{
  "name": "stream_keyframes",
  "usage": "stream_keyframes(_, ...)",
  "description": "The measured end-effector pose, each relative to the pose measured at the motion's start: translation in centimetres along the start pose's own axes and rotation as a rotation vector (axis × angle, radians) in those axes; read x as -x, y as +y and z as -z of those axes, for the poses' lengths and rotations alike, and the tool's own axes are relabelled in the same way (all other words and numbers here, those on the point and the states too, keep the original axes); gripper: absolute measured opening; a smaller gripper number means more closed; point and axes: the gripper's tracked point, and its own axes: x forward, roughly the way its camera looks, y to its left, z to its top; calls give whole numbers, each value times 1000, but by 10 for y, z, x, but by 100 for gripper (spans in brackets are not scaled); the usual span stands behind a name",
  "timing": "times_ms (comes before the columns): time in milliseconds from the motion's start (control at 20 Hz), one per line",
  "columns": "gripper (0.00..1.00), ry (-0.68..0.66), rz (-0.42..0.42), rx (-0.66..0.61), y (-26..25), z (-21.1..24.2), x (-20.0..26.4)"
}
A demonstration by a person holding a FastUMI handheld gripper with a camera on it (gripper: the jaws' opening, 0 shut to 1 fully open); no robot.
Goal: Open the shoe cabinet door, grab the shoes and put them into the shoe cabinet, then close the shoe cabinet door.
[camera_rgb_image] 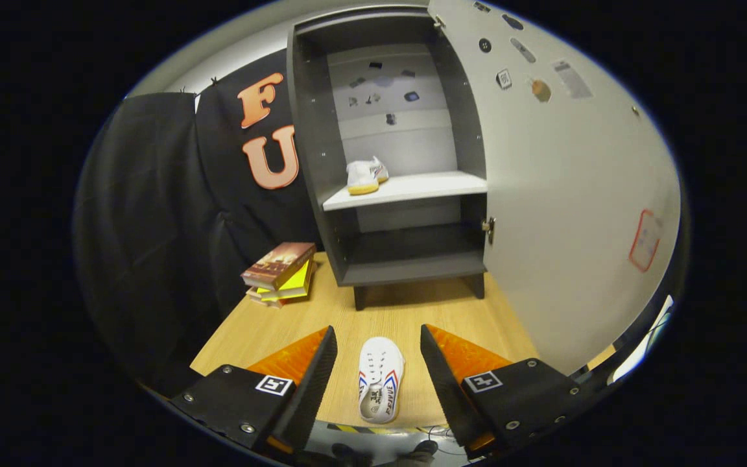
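Tongs spread, straddling shoe; books beside open cabinet.

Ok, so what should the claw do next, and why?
Probably close the claw on the white shoe. That shoe lies on the table between the open fingers, untouched. The cabinet door stands open, and the other shoe already sits on the shelf.

mount: fisheye on gripper, looking forward along fingers
facing: open shoe cabinet, slightly downward over wooden table
range: shoe close between fingers; cabinet beyond
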Motion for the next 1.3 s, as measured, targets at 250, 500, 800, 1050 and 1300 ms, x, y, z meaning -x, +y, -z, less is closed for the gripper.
stream_keyframes(250, 80, 174, -24, 12, 24, 85, -47)
stream_keyframes(500, 64, 283, 1, 37, 34, 144, -87)
stream_keyframes(800, 46, 330, 68, 7, 28, 182, -117)
stream_keyframes(1050, 27, 284, 131, 9, 18, 184, -128)
stream_keyframes(1300, 5, 306, 123, 1, 19, 183, -130)
